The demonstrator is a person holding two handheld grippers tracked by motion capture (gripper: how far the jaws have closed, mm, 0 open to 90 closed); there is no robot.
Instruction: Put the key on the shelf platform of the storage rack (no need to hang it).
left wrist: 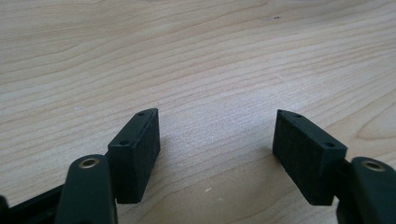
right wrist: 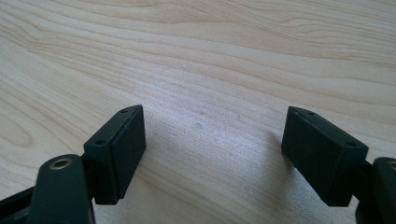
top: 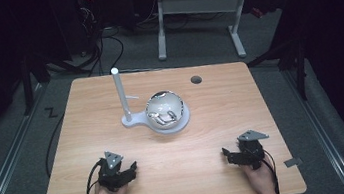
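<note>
A white stand (top: 139, 120) with an upright white post (top: 120, 91) sits at the middle of the wooden table (top: 211, 102). On its round base rests a shiny silver ball-shaped object (top: 164, 109). My left gripper (top: 130, 169) lies low on the table near the front left, held by a hand, well short of the stand. Its jaws stand open over bare wood (left wrist: 217, 135). My right gripper (top: 226, 153) rests near the front right, jaws open too, with only wood grain between them (right wrist: 212, 130).
A small dark round hole (top: 196, 79) is in the table's far right part. Beyond the table stand a white desk frame (top: 196, 8) and cables on the grey floor. Metal rails run along the floor on both sides.
</note>
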